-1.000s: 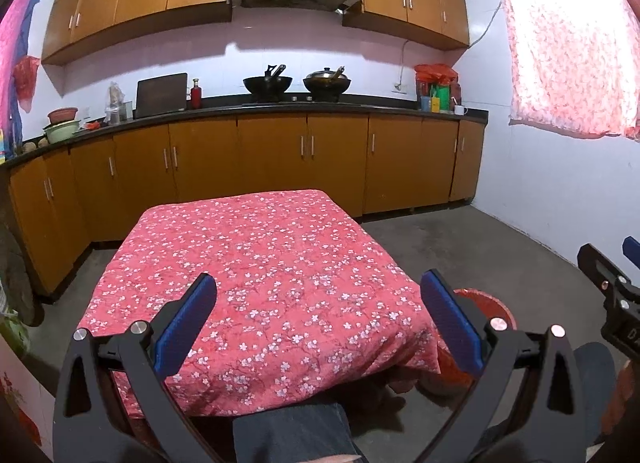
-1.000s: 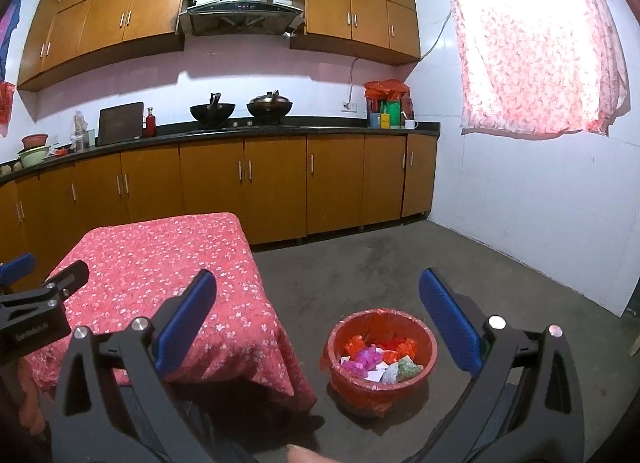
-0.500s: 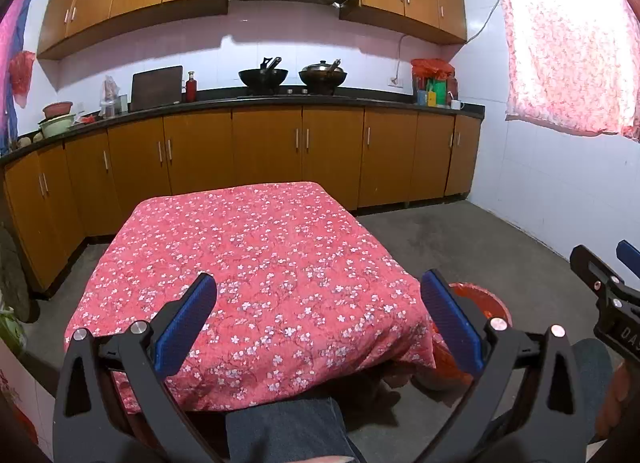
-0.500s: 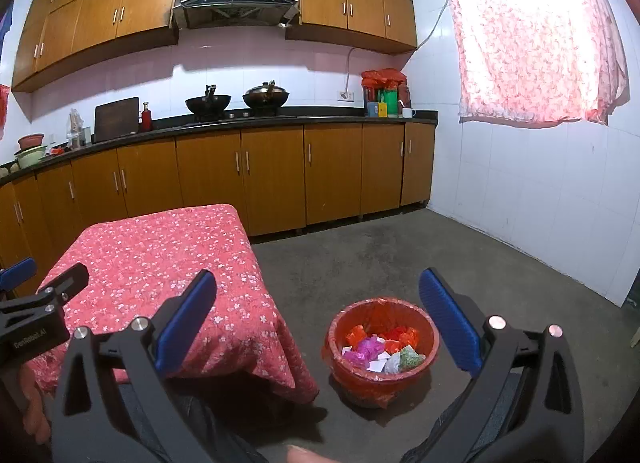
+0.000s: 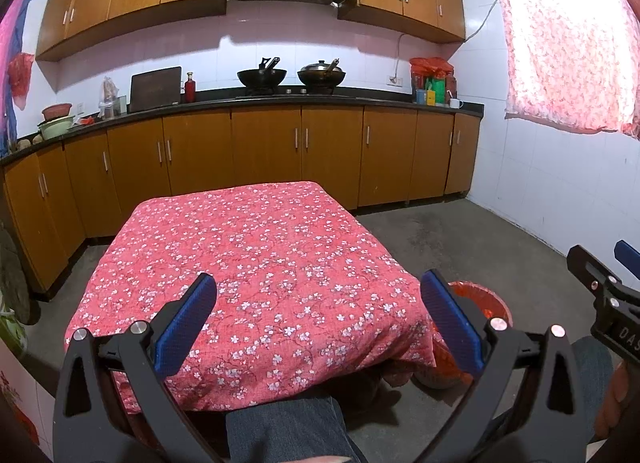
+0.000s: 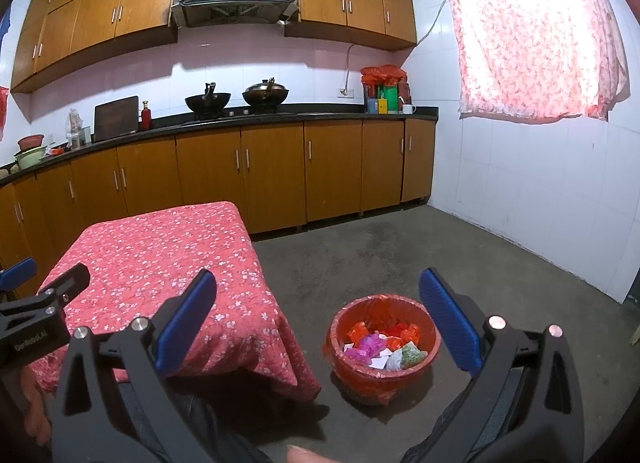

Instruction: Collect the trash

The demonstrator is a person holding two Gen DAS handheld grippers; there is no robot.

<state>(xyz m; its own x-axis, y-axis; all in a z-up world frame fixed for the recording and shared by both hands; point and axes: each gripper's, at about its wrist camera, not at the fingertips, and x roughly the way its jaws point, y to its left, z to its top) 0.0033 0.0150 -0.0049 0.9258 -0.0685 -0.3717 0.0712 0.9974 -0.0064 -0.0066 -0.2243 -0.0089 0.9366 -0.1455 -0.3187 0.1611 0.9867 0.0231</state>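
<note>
A red bin (image 6: 384, 347) lined with a red bag stands on the floor to the right of the table and holds several crumpled wrappers (image 6: 382, 345) in pink, orange, white and green. In the left wrist view only the bin's rim (image 5: 486, 297) shows past the table corner. The table (image 5: 256, 263) wears a red flowered cloth with nothing lying on it. My left gripper (image 5: 318, 317) hangs open over the table's near edge. My right gripper (image 6: 318, 317) is open too, held above the floor between table and bin. Neither holds anything.
Brown cabinets (image 5: 264, 151) and a dark counter with two woks (image 5: 262, 77) run along the far wall. A white tiled wall with a curtained window (image 6: 532, 35) closes the right side. Bare concrete floor (image 6: 440, 255) lies right of the table. A person's knee (image 5: 280, 431) shows below.
Both views have tilted and pulled back a little, so the table and bin sit slightly lower and farther. Both grippers stay open and hold nothing.
</note>
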